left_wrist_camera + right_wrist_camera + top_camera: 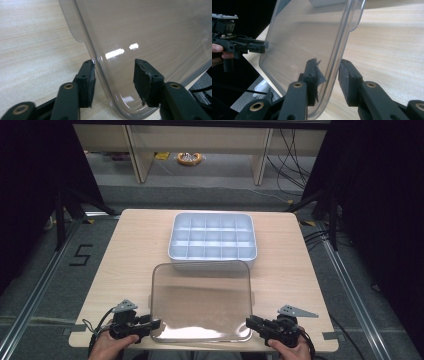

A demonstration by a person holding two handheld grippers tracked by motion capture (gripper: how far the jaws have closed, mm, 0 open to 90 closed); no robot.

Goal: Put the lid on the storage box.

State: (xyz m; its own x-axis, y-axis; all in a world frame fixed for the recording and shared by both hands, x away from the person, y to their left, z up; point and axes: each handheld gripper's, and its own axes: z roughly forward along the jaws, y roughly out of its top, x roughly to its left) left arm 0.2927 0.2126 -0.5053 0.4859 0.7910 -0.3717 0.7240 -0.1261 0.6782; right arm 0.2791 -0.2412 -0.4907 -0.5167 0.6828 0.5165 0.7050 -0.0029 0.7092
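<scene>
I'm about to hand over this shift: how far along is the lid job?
Done: both tools have reached the clear lid near the table's front edge. In hand: the right tool clamps the lid's rim; the left tool straddles its rim, one pad touching, a gap at the other. Left: the compartment tray beyond stands uncovered.

Clear, colourless lid point(201, 301) with white glints along its near edge. Pale blue-white compartment tray point(213, 238), gridded into small cells. Light wood-grain counter point(132, 255) with fine pale streaks. Black left hand-held gripper point(156, 323) and right hand-held gripper point(250, 322), brass-coloured rivets, grey three-cornered plates. Grey floor point(45, 265), black "5" marking.
</scene>
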